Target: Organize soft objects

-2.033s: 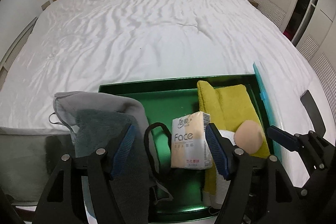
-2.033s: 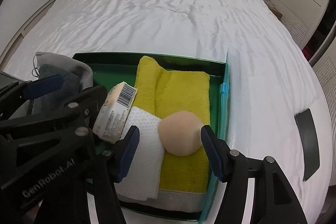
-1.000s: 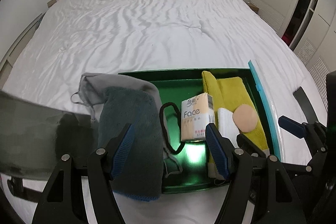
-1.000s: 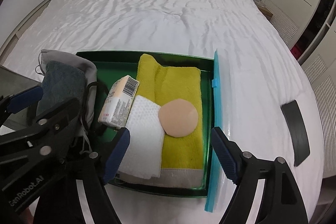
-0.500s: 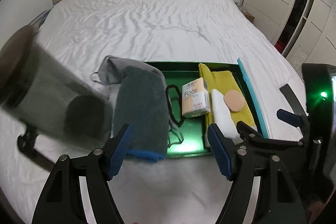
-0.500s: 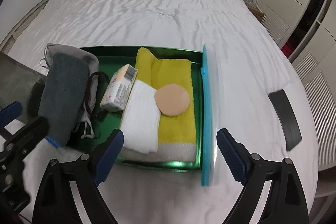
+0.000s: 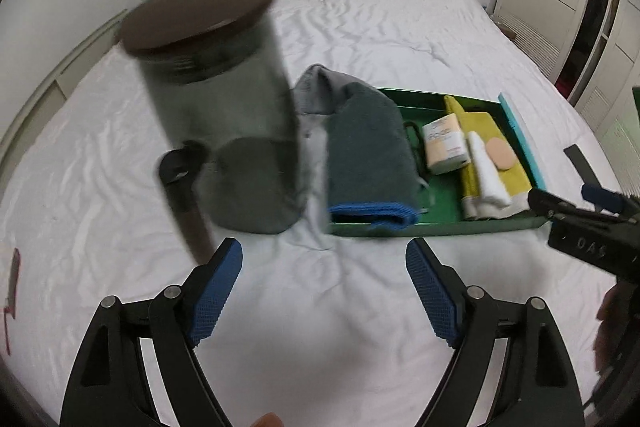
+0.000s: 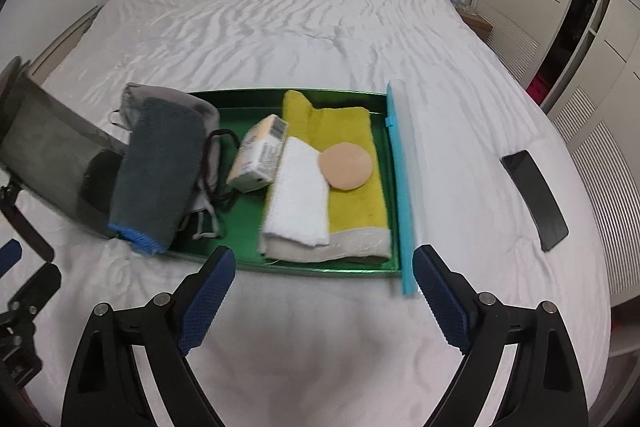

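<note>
A green tray (image 8: 320, 267) (image 7: 436, 223) lies on the white bed. In it are a yellow towel (image 8: 352, 131) (image 7: 486, 125), a white cloth (image 8: 298, 195) (image 7: 486, 171), a round peach sponge (image 8: 346, 167) (image 7: 500, 155), a tissue pack (image 8: 260, 151) (image 7: 444, 145) and a dark grey towel with a blue edge (image 8: 160, 167) (image 7: 368, 151) over a light grey cloth (image 8: 136, 99). My left gripper (image 7: 324, 291) and right gripper (image 8: 320, 295) are open and empty, in front of the tray.
A smoky glass jar with a dark lid (image 7: 224, 115) (image 8: 52, 151) stands left of the tray, with a dark tube (image 7: 184, 195) beside it. A teal lid (image 8: 400, 179) leans on the tray's right edge. A black phone (image 8: 534, 199) lies at the right.
Both grippers have drawn back and up from the tray, still open and empty. The jar has come fully into the left view. The tray's contents have not moved.
</note>
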{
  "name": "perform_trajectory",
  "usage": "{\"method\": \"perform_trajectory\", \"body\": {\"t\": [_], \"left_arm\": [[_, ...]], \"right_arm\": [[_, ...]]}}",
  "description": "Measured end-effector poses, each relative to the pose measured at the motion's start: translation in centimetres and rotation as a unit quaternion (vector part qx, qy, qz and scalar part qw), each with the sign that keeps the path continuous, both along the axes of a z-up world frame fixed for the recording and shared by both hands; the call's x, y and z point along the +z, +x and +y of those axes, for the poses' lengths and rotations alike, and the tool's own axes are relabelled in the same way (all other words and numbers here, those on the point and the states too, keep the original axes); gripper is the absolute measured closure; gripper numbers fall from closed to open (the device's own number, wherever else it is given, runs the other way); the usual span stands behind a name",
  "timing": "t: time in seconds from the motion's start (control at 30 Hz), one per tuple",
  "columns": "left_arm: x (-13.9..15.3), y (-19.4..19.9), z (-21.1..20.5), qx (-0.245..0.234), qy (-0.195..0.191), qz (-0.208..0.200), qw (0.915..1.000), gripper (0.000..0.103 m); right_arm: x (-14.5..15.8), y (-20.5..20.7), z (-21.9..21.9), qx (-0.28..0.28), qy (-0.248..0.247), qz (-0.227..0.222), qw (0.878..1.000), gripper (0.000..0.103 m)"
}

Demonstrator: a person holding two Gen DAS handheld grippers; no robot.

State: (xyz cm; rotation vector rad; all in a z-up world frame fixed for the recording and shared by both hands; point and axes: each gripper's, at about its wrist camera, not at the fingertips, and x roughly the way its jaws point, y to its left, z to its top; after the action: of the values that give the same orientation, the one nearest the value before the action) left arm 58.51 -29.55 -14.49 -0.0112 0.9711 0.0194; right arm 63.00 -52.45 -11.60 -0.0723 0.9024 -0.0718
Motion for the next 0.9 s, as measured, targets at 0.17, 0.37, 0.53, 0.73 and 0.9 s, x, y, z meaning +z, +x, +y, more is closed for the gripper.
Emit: {"method": "perform_trajectory", "body": {"t": [0.17,0.37,0.53,0.73,0.9], "left_arm": [[0.1,-1.3,2.2,0.001,-0.001,0.002,1.0,0.023],[0.5,-2.3,4.0,-0.003,0.006,-0.007,0.9999,0.023],[0.9,-2.6,4.8,-0.012,0.009,-0.009,0.9999,0.023],[1.5,-3.0,5.7,-0.014,0.019,-0.013,0.9996,0.023],[2.1,-3.2,6.3,-0.013,0.018,-0.017,0.9996,0.023]], "right_arm": [[0.7,-1.9,1.9,0.001,0.007,-0.007,1.0,0.012],[1.7,-4.3,4.9,0.009,0.014,-0.02,1.0,0.012],[2.5,-6.2,7.5,0.021,0.005,-0.031,0.999,0.012],[4.1,-8.4,9.3,0.026,-0.003,-0.047,0.999,0.012],[5.5,-10.0,10.1,0.027,-0.006,-0.06,0.998,0.012]]}}
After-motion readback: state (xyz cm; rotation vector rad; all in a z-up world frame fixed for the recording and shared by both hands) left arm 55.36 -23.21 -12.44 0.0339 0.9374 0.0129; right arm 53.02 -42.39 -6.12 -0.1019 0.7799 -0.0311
